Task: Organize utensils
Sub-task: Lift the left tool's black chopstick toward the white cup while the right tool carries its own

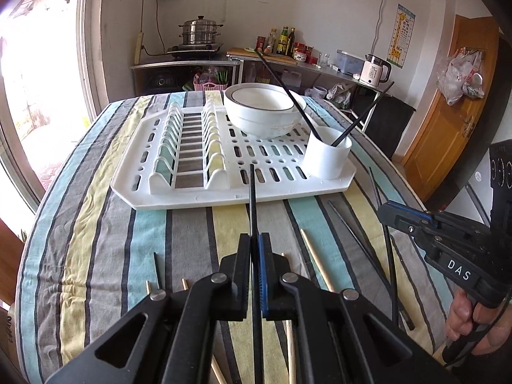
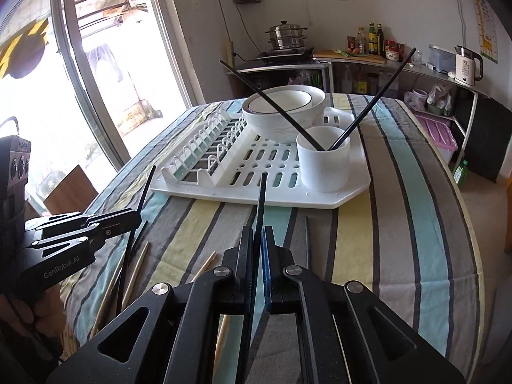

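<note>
Striped tablecloth in grey, teal and yellow covers a table by a big bright window; kitchen counter w/ a steel steamer pot and a white kettle runs along the back wall. White plastic dish rack sits mid-table. On its far side sits a white bowl, black-rimmed. At the rack's near right corner stands a white cup w/ two black chopsticks leaning out of it, crossing in a V.

Left gripper has its jaws pressed together on a black chopstick, pinched between the pads; the stick's tip points up toward the rack's front edge. Right gripper is likewise clamped on a second black chopstick, tip aimed at the rack. In the left wrist view the right gripper shows at the right edge w/ its stick hanging down below the jaws; a hand grips its handle.

Loose on the cloth near the grippers: several wooden chopsticks and a few more dark chopsticks, lying apart, well short of the rack.
</note>
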